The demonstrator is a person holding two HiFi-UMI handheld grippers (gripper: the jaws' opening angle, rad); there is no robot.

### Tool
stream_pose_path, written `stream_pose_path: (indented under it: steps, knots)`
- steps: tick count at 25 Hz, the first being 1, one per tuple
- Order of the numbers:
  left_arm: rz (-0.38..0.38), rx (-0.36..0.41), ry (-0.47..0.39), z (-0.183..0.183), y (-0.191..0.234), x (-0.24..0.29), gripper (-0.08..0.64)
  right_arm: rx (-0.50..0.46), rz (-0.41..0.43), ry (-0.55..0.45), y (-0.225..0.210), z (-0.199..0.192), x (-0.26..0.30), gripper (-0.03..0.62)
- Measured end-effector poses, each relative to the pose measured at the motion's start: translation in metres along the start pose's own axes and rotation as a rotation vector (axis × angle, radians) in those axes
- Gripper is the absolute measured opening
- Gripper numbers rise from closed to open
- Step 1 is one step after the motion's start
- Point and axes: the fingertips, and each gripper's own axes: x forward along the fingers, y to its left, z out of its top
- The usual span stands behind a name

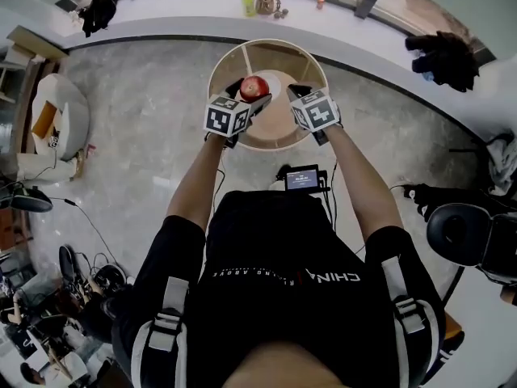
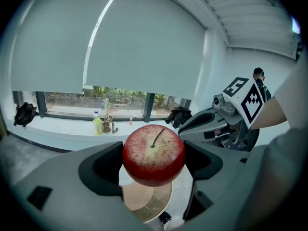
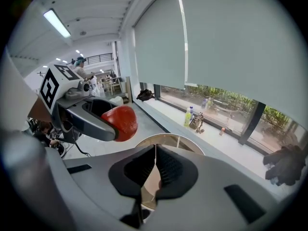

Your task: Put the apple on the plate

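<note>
Left gripper is clamped on the apple, one jaw on each flank. The right gripper hangs just to its right with its ribbed jaws pressed together on nothing. Both hover over the round table, which stands on the floor in front of the person with the window ledge beyond it. Within the table's rim lies a pale tan disc, which may be the plate, though neither gripper view shows enough of it to be sure. The apple is in the air above the far left part of that table and rests on nothing, so the step in hand looks like the carry towards the plate. The next move calls for lowering the apple over the plate's middle until its base bears weight, then parting the left jaws gently so that it does not roll. The fruit is nearly round, so its only real axis runs from stem to base. That axis stands close to upright, and the stem points up, leaning a little right and back towards the near side.
</note>
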Motion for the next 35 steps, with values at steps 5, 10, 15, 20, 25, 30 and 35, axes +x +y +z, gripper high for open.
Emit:
stream_pose_path:
  steps: [5, 10, 15, 20, 25, 30, 35]
  knots:
    - [0.002, -0.007, 0.021, 0.007, 0.035, 0.015, 0.399, 0.024, 0.012, 0.01, -0.014, 0.014, 0.028, 0.032]
    - [-0.039, 0.014, 0.033, 0.01, 0.064, 0.021, 0.399, 0.102, -0.03, 0.01, -0.018, 0.028, 0.051, 0.032]
    - [-0.064, 0.037, 0.047, 0.012, 0.088, 0.025, 0.399, 0.126, -0.06, -0.007, -0.018, 0.044, 0.062, 0.032]
    - [-0.083, 0.037, 0.06, 0.014, 0.096, 0.034, 0.399, 0.15, -0.066, 0.002, -0.026, 0.046, 0.068, 0.032]
    - [-0.099, 0.028, 0.081, 0.008, 0.1, 0.037, 0.399, 0.159, -0.061, 0.02, -0.026, 0.045, 0.076, 0.032]
    - [-0.101, 0.047, 0.097, 0.006, 0.102, 0.056, 0.399, 0.161, -0.054, 0.026, -0.043, 0.038, 0.088, 0.032]
    - [-0.09, 0.07, 0.128, -0.013, 0.127, 0.101, 0.399, 0.198, -0.044, 0.018, -0.065, 0.032, 0.123, 0.032]
